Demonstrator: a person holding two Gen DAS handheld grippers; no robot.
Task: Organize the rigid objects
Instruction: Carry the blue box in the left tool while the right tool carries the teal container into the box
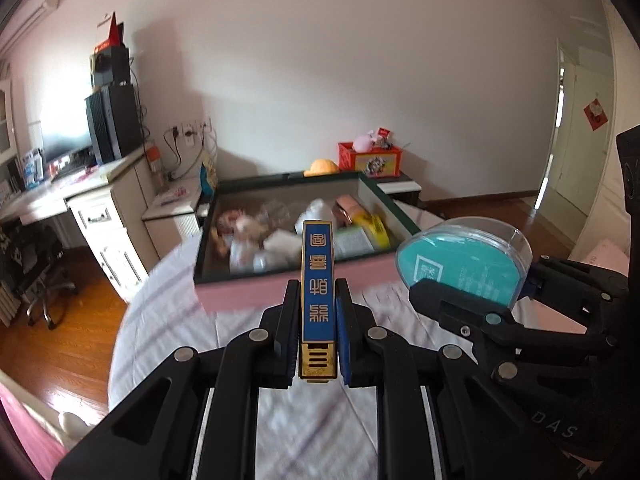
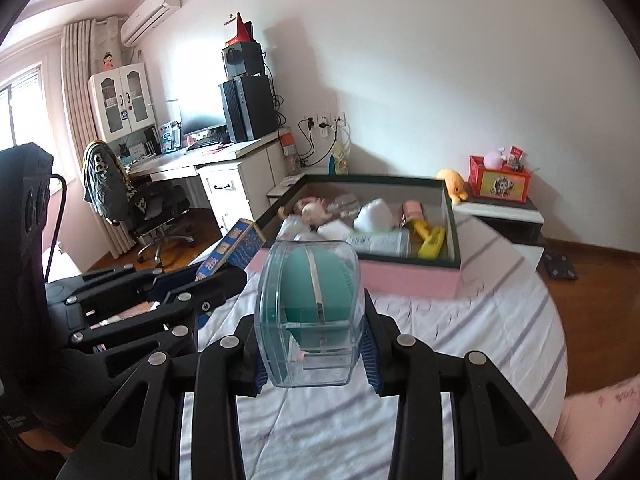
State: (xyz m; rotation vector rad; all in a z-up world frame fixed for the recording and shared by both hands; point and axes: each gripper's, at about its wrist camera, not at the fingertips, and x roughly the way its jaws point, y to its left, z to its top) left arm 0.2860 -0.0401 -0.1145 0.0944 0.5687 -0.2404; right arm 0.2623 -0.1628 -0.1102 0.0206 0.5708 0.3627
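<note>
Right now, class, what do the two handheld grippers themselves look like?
Both the left gripper and the right gripper are matte black plastic with angular linkage arms, round silver pivot pins and blue ribbed pads inside the fingers. White strips run along their bases. Pale lettering marks the right gripper's body.

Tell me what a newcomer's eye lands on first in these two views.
First, the slim blue box with gold characters, clamped upright in the left gripper in the foreground. Next, the clear round case with a teal disc inside, pinched in the right gripper beside it. Beyond both, on the striped bedsheet, sits the open pink-sided box, already cluttered with small items.
</note>
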